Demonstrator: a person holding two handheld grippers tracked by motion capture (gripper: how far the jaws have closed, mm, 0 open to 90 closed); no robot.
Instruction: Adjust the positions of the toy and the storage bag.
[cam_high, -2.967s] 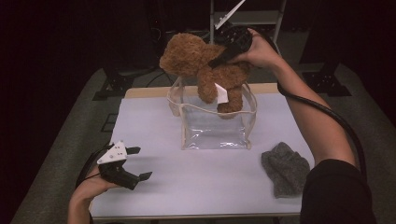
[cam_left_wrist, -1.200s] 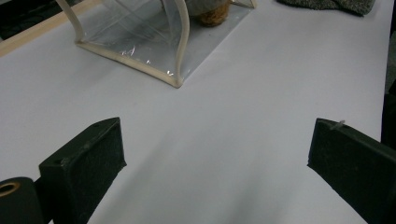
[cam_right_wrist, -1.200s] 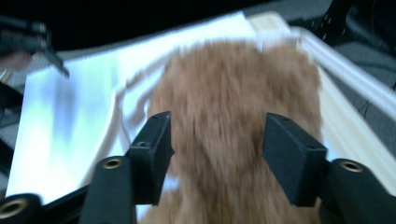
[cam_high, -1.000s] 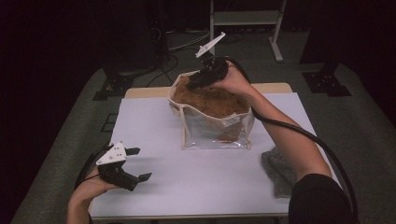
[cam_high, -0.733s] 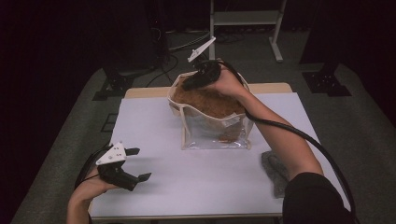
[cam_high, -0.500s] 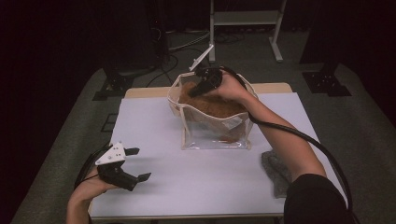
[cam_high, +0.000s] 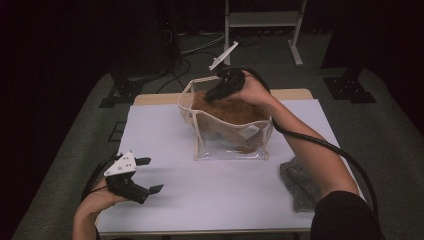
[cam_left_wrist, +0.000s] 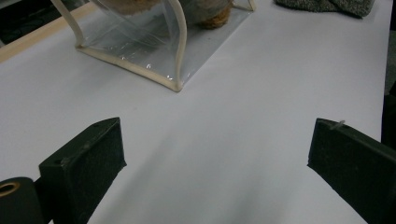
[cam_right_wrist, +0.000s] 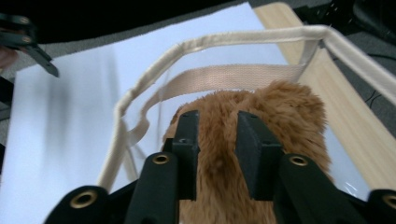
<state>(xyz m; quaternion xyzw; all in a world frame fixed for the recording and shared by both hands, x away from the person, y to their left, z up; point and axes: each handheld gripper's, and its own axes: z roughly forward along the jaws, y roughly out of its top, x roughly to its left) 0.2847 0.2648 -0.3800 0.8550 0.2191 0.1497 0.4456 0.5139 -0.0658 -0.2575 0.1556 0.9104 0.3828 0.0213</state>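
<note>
1. Lower left of the high view: the left tool (cam_high: 141, 175) rests on the white counter (cam_high: 220, 195), jaws spread wide with nothing between them.
2. Lower right: a grey cloth (cam_high: 298, 182) lies on the counter beside the bag.
3. Centre: a clear bag (cam_high: 230, 142) with cream trim stands upright and holds the brown plush toy (cam_high: 230, 111), which fills it.
4. Upper centre: the right tool (cam_right_wrist: 217, 140) has just been easing open, though its pads still pinch a tuft of fur.
5. The toy looks light, soft and squashy; a fold of fur or a limb gives the surest hold.
</note>
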